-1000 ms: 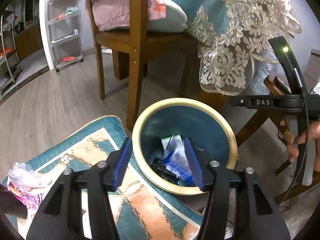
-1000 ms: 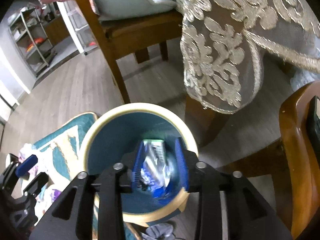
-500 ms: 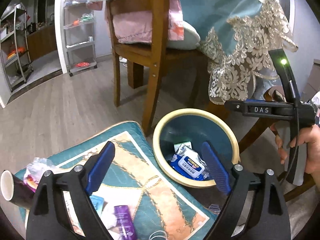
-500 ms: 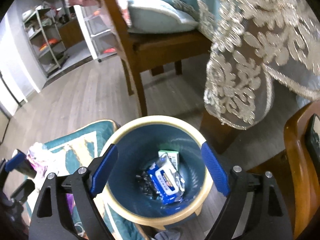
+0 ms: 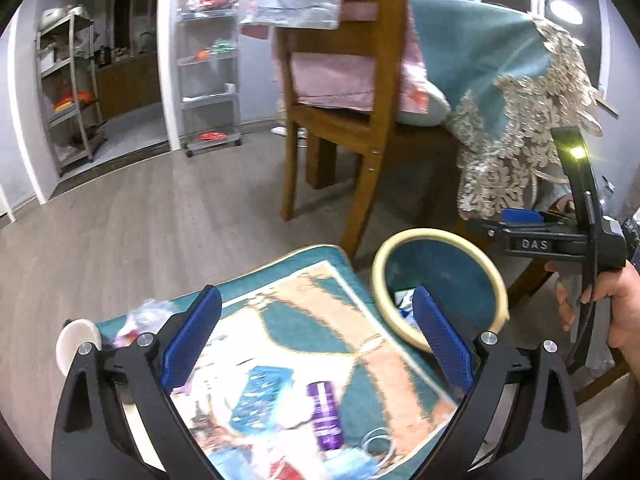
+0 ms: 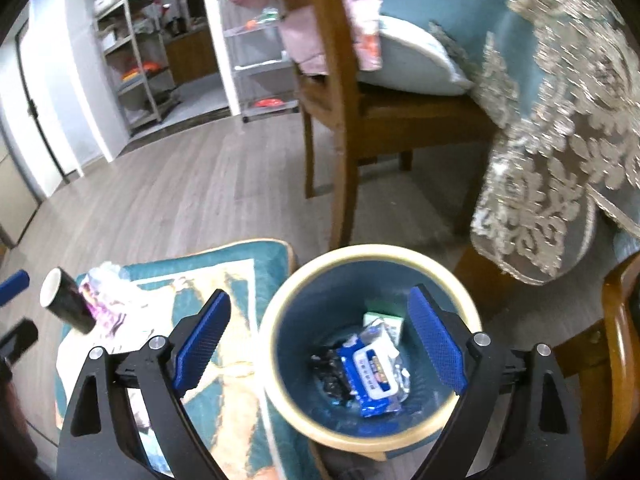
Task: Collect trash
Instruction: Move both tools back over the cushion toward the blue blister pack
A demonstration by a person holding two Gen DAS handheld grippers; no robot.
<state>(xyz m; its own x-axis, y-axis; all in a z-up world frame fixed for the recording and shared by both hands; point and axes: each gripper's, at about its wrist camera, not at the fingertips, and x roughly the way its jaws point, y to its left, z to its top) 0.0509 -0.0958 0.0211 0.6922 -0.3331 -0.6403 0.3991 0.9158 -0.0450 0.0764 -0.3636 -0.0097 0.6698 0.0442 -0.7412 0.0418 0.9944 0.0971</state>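
Observation:
A round blue bin with a cream rim [image 6: 276, 320] [image 5: 496, 280] stands on the floor beside a patterned rug [image 5: 320, 320] [image 6: 240, 264]. Inside lie a blue wipes pack [image 6: 374, 372], a green box [image 6: 382, 318] and dark wrappers. My right gripper [image 6: 320, 340] is open and empty above the bin's left rim. My left gripper [image 5: 316, 336] is open and empty above the rug. On the rug lie a purple tube [image 5: 325, 414], a blue packet [image 5: 260, 392], a crumpled wrapper [image 6: 104, 292] and a black paper cup [image 6: 66, 300] [image 5: 76, 344].
A wooden chair [image 5: 352, 120] [image 6: 340, 120] with pink cloth stands behind the bin. A lace-edged teal tablecloth [image 5: 520, 120] [image 6: 560, 140] hangs at right. A second wooden chair leg [image 6: 616, 360] is at far right. Shelving racks [image 5: 72, 92] stand at the back.
Both grippers opened wide and rose away from the bin; the wipes pack dropped into it. The left gripper swung left over the rug.

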